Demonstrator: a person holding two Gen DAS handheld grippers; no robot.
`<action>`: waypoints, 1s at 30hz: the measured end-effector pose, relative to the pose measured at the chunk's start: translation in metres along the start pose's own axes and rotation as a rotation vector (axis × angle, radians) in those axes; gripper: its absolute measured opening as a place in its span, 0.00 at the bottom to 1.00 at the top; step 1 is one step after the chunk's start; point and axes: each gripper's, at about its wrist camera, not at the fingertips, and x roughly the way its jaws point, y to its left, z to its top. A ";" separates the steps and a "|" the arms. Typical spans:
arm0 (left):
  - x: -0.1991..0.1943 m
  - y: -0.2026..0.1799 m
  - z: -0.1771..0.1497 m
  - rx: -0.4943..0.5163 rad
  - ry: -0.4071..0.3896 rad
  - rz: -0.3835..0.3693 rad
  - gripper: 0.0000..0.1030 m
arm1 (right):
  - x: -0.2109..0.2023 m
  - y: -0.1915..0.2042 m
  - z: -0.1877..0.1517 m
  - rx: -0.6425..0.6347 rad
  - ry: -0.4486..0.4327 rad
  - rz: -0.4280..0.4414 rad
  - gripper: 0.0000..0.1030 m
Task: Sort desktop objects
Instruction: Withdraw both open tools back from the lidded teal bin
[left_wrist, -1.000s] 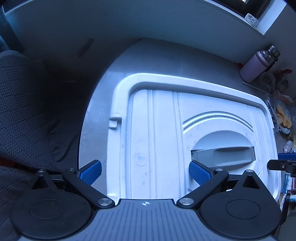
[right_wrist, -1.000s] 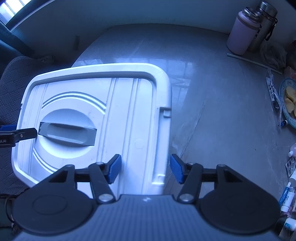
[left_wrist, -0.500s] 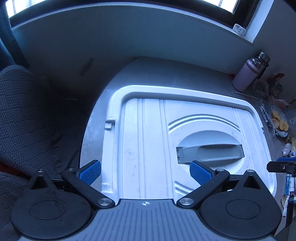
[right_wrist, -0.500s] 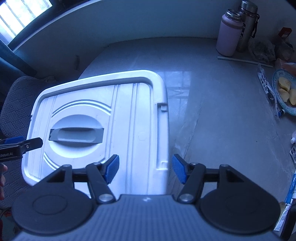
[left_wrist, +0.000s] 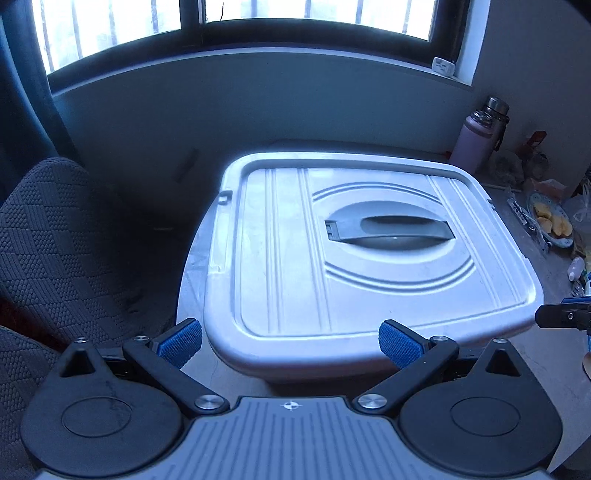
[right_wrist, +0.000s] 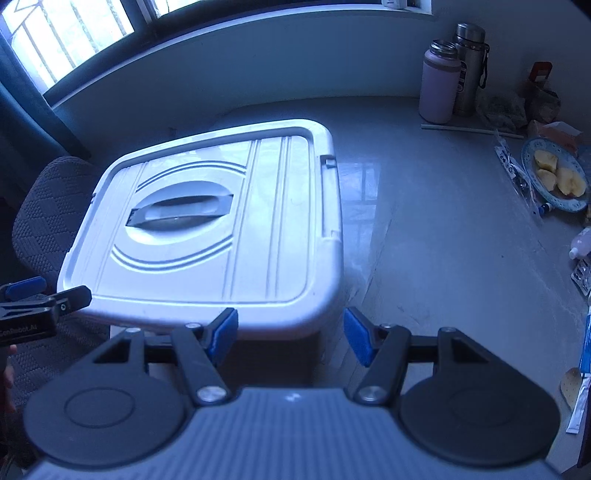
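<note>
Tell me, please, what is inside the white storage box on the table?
That cannot be seen: the white storage box is closed by its lid, with the grey handle folded flat in the lid's recess. The contents are fully covered.

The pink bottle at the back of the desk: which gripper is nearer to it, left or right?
Right. The right gripper sits at the storage box's bottle-side corner; the left gripper is at the box's opposite front corner, farther from the pink bottle.
</note>
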 end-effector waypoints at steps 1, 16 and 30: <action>-0.004 -0.003 -0.006 0.003 -0.008 -0.005 1.00 | -0.003 0.000 -0.007 -0.003 -0.012 0.001 0.61; -0.034 -0.040 -0.139 -0.054 -0.151 0.016 1.00 | -0.005 -0.004 -0.126 -0.022 -0.147 -0.006 0.61; -0.012 -0.040 -0.201 -0.056 -0.223 0.064 1.00 | 0.015 0.003 -0.189 -0.083 -0.294 -0.050 0.61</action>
